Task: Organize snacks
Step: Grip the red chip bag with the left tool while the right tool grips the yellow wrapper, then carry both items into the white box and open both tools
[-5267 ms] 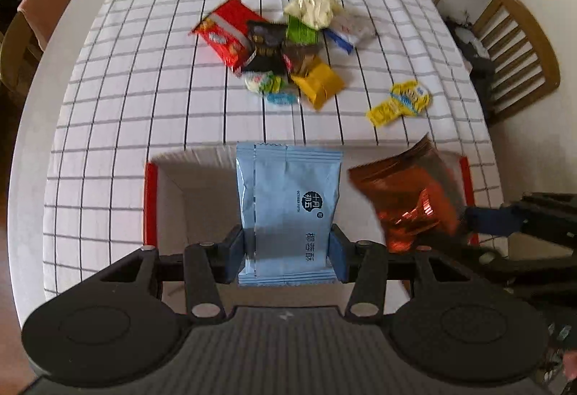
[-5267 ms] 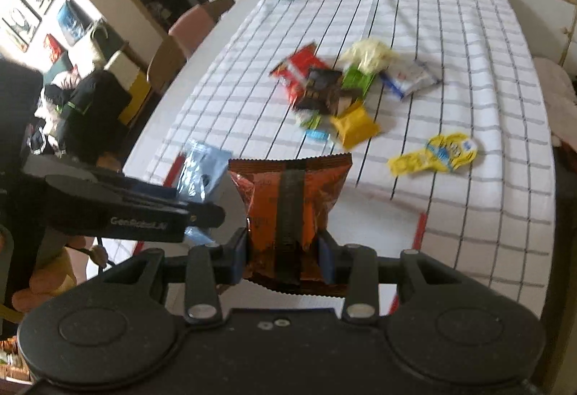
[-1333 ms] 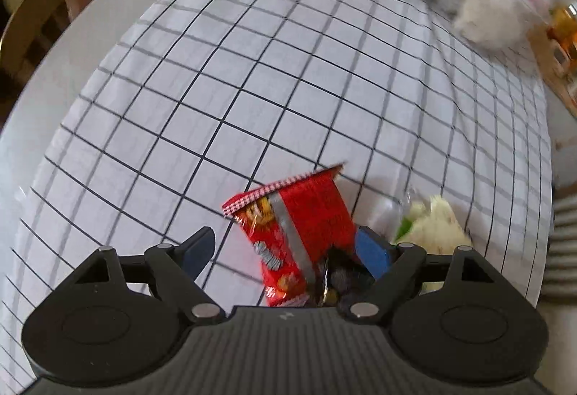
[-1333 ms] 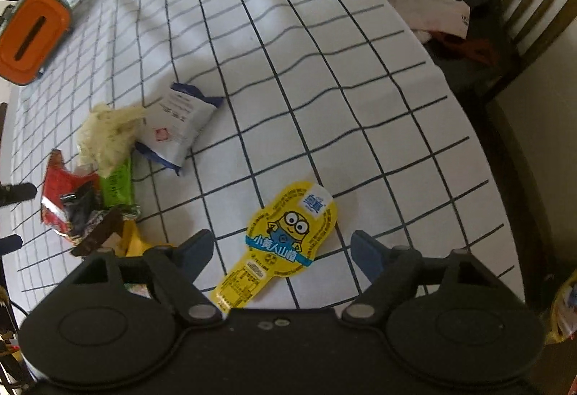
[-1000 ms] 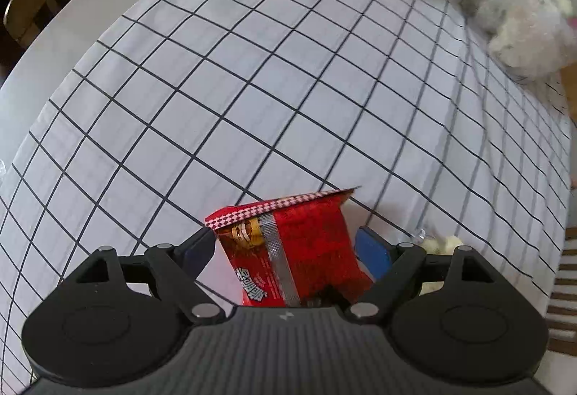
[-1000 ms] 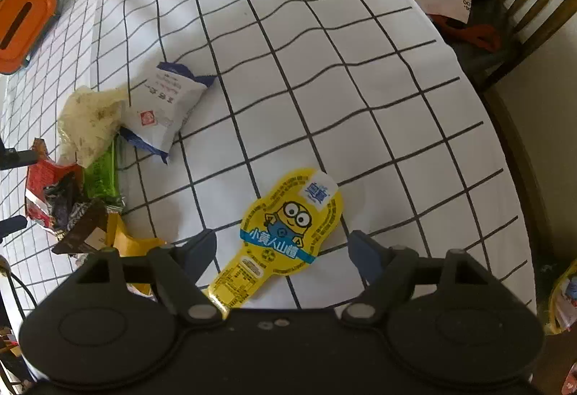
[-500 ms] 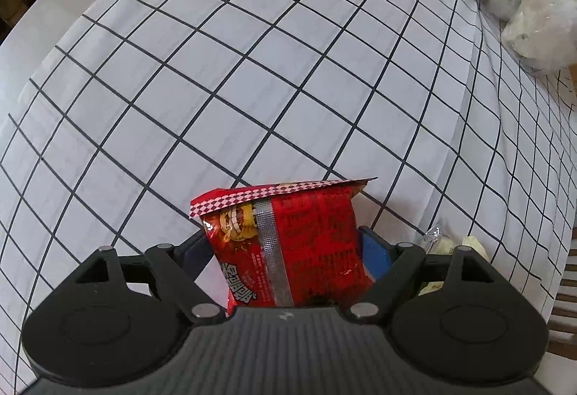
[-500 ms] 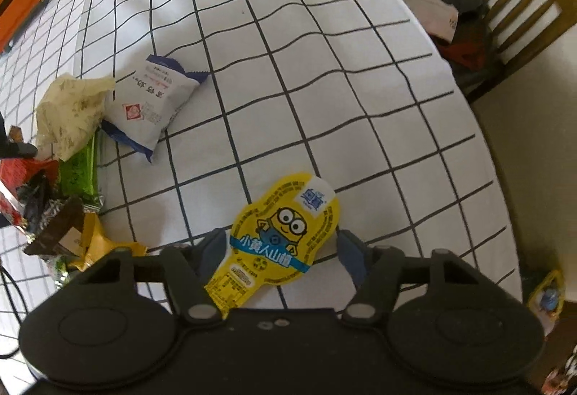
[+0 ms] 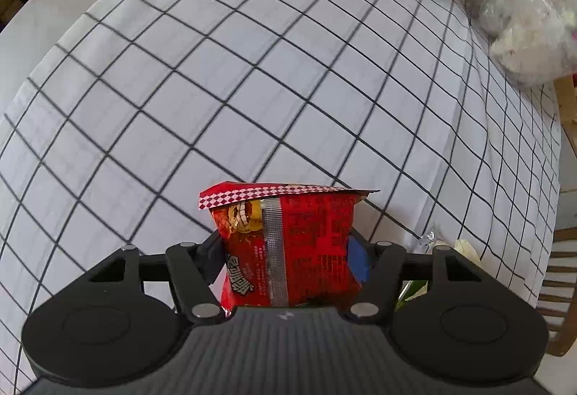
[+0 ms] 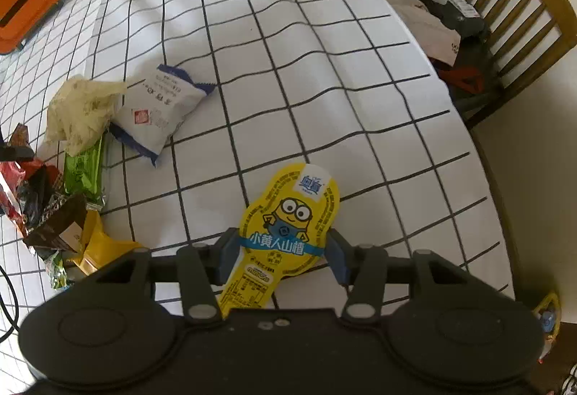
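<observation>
Red crinkled snack bag (image 9: 288, 250), checkered top seal.

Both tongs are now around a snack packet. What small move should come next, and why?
Probably lift both straight up. The left tongs look shut on the red packet, and the right tongs pinch the yellow packet, which seems still on the checked tablecloth. Lifting frees them from the snack pile.
</observation>
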Demonstrator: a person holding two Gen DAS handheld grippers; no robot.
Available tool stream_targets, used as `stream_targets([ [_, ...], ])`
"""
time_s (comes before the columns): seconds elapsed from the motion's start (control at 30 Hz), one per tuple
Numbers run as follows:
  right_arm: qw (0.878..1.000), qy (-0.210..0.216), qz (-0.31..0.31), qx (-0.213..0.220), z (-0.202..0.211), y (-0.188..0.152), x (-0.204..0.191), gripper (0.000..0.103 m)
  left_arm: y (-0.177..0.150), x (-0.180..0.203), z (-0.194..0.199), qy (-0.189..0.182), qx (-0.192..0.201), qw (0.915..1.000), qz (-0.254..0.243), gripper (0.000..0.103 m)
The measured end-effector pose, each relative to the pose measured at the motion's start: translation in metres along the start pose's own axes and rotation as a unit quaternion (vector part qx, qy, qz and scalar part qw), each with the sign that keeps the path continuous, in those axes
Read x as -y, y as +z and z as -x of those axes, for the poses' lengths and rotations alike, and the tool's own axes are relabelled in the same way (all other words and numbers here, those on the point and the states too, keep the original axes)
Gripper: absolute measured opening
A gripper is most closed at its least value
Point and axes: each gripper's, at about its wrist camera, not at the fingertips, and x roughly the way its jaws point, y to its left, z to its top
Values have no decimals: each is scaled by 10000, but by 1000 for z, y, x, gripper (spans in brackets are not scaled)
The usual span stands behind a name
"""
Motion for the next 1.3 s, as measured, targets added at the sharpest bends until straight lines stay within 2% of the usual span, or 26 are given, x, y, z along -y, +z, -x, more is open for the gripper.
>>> stream_targets([
  [0.27,9994,156,-50,301,22,6,8,51,1,-11,38,-260,419,9988,78,65],
  [0.5,9962,504,180,689,57,8,6,51,-4,-8,93,-481,834,9951,-233,65],
  [0.77,9880,950,651,1032,104,-3,1,51,-29,-10,142,-600,995,9914,-603,65],
  [0.9,9822,1204,930,1101,125,-16,1,51,-51,-11,163,-574,977,9894,-905,65],
  [1.1,9732,1509,1319,1131,147,-41,1,51,-92,-14,183,-377,741,9864,-1418,65],
  [1.3,9628,1724,1748,1128,166,-67,3,51,-142,-23,196,-355,459,9788,-1962,65],
])
